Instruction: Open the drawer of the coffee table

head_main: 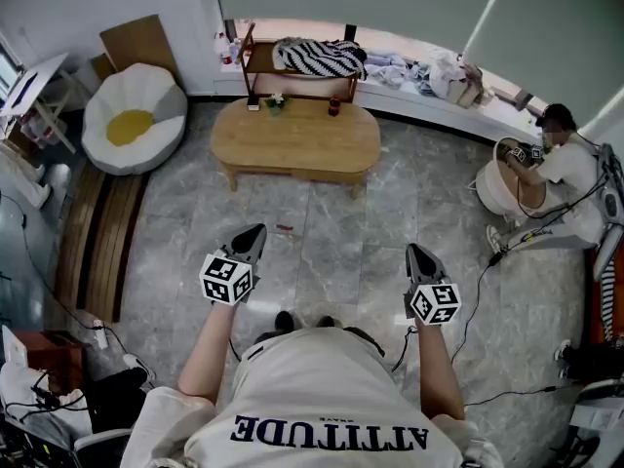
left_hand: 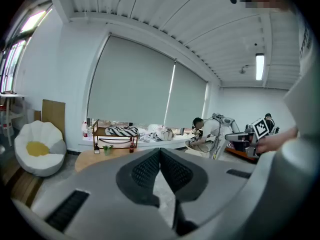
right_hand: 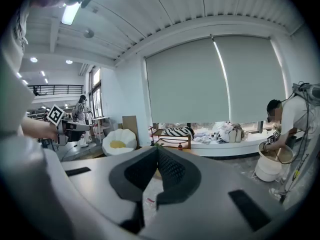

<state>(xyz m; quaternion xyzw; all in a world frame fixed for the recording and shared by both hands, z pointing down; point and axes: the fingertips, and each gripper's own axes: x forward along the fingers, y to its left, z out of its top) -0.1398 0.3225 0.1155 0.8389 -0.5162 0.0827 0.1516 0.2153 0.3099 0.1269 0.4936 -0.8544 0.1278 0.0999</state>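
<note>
The bench (head_main: 292, 149) stands well ahead of the person, across a stretch of open marble floor (head_main: 331, 252), in front of the window ledge. Its long axis runs left to right across the head view, so one long side faces the person. The drawer should sit in that near side, but from here it shows only as a thin wooden edge, and I cannot make out a drawer front or a handle. A small bottle (head_main: 333, 107) and a small plant (head_main: 277, 100) stand along the far edge of the top.

Both tools are held out at about waist level, pointing forward and a little downward toward the bench, and both are well apart from it. The left tool (head_main: 255, 232) lines up with the middle of the near side. The right tool (head_main: 414, 250) points just past the right end. The left therefore looks the nearer and better placed.

Each tool has its jaws closed tip to tip, with nothing between them and nothing touched. The reach has probably not begun; whichever tool goes in must open before it can take a handle.
</note>
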